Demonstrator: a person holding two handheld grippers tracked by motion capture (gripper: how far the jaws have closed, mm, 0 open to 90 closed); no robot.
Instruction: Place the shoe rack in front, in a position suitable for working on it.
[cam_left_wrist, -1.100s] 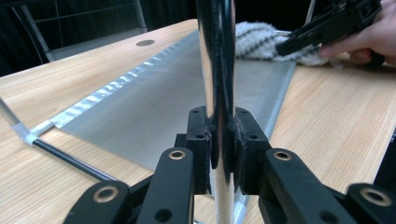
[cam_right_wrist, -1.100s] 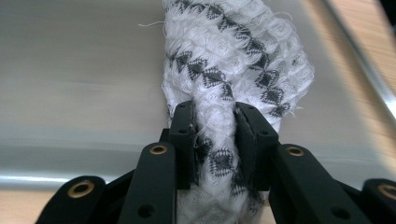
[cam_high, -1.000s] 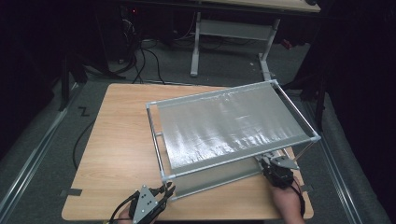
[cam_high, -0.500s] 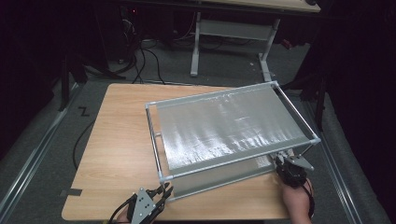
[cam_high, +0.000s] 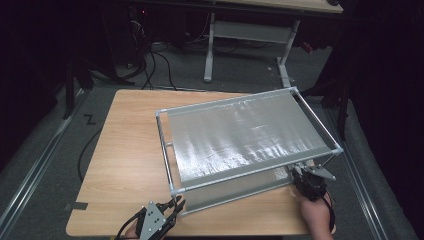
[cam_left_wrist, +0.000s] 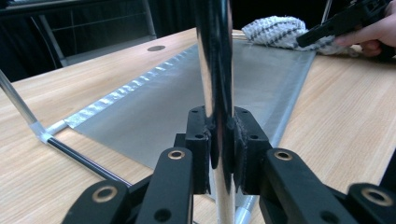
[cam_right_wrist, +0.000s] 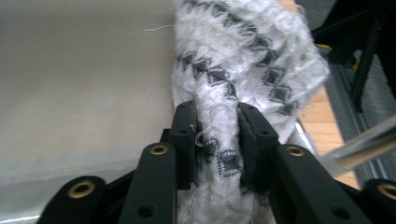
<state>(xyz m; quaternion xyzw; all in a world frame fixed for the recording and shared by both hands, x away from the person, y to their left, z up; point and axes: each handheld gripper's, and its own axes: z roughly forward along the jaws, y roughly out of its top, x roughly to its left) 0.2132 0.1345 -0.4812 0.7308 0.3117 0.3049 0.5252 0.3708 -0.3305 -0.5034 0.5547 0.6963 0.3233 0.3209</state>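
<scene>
A metal rack (cam_high: 165, 150) with a silver fabric top (cam_high: 245, 135) stands on the wooden table (cam_high: 125, 150). At its near-left corner my left gripper (cam_high: 176, 205) is shut on the chrome upright post (cam_left_wrist: 215, 70), pads pressed to both sides (cam_left_wrist: 222, 140). Under the rack's near-right corner my right gripper (cam_high: 300, 175) holds a white cloth with black diamond patterning (cam_right_wrist: 247, 51) that lies on the lower silver shelf (cam_right_wrist: 79, 70). Its jaws (cam_right_wrist: 217, 126) have just been opening a little, with a fold of cloth still squeezed between the pads. The cloth (cam_left_wrist: 275, 30) and right gripper (cam_left_wrist: 317, 35) appear far off in the left gripper view.
The table's near edge (cam_high: 225, 232) runs just under both hands. A chrome bar (cam_right_wrist: 364, 144) crosses close beside the right gripper. Another table's legs (cam_high: 210, 50) and cables (cam_high: 150, 65) lie beyond the far edge. A floor rail (cam_high: 35, 170) runs on the left.
My right gripper has shifted slightly to the right along the rack's near edge. The left gripper and the rack have stayed put.
</scene>
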